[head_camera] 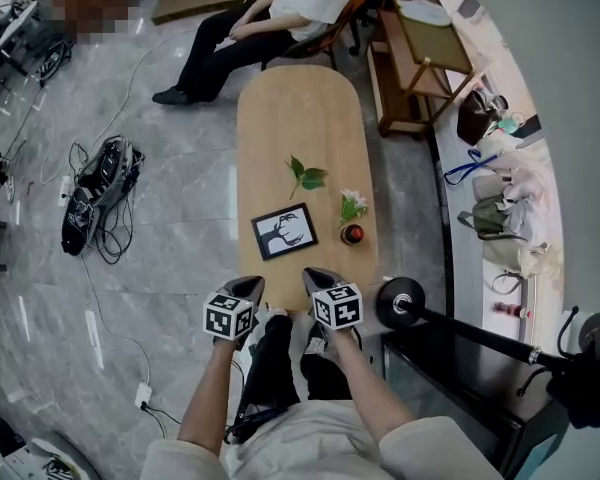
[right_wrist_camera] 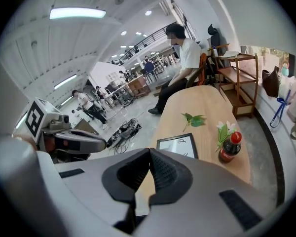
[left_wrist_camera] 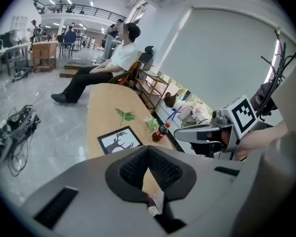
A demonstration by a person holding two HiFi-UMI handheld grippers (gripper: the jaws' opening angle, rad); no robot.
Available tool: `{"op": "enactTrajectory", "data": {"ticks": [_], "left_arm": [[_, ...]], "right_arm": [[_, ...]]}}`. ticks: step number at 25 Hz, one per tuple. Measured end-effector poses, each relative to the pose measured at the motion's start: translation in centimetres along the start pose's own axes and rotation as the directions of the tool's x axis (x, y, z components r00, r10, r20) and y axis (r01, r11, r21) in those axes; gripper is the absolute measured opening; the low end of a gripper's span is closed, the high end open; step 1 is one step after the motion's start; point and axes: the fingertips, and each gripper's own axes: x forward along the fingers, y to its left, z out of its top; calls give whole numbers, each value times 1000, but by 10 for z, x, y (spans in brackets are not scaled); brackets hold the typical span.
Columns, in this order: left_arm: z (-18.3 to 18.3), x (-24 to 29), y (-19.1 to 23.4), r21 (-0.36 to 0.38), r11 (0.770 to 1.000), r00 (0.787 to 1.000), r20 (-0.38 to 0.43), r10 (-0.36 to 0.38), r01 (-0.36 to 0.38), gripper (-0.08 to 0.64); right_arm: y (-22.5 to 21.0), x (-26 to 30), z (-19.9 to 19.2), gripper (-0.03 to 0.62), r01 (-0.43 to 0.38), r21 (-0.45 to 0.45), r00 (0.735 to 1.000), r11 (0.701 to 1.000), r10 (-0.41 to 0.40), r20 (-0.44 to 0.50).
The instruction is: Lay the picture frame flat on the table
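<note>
We find the picture frame point(head_camera: 285, 231) lying face up on the long wooden table point(head_camera: 300, 118), toward the near end and a little left of the middle. Its black border and deer silhouette print read plainly from above. Both gripper views show it low against the wood, with no edge raised and no prop visible behind it, though a back stand would be hidden under it.

The left gripper point(head_camera: 250, 288) hangs over the table's near edge, just short of the frame and apart from it. In its own view the two dark ribbed pads meet at the tip, with bare table beyond them, so we read it as closed on nothing. The right gripper point(head_camera: 318, 280) sits beside it at the same edge, likewise clear of the frame. Its pads are pressed together and hold nothing.

A leafy sprig point(head_camera: 306, 176) lies farther up the table. A small cola bottle point(head_camera: 352, 233) with a spray of white flowers point(head_camera: 352, 204) stands just right of the frame, near it but not touching. A seated person point(head_camera: 280, 13) is at the far end.

We judge the task done: the frame is down flat and neither gripper has hold of it. As far as we see, nothing is left but to draw the grippers back.
</note>
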Motion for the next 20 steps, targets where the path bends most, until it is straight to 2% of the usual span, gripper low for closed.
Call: {"op": "enactTrajectory", "data": {"ticks": [2,5,9,15,20], "left_arm": [[-2,-8,-12,12,1000,1000,19,22,-22,20],[-4,-18,-28,-8,999,997,51,53,-52,20],[-16,-29,-60,-59,997,995,86,54,-49,20],[-26,-35,-93,-85,994,990,113,80,-70,20],[-15,-61,-115,-65,994,983,158,96,-86,20]], "right_arm": [[2,-14,1,32,-6,3,1000,1000,6,19],[0,-36,4,32,1,-15,999,1000,0,52],[-1,-65,-3,31,16,-46,995,999,-11,104],[5,-91,-8,31,15,-51,991,999,-8,137],[22,-113,-9,31,-6,-36,989,999,11,149]]}}
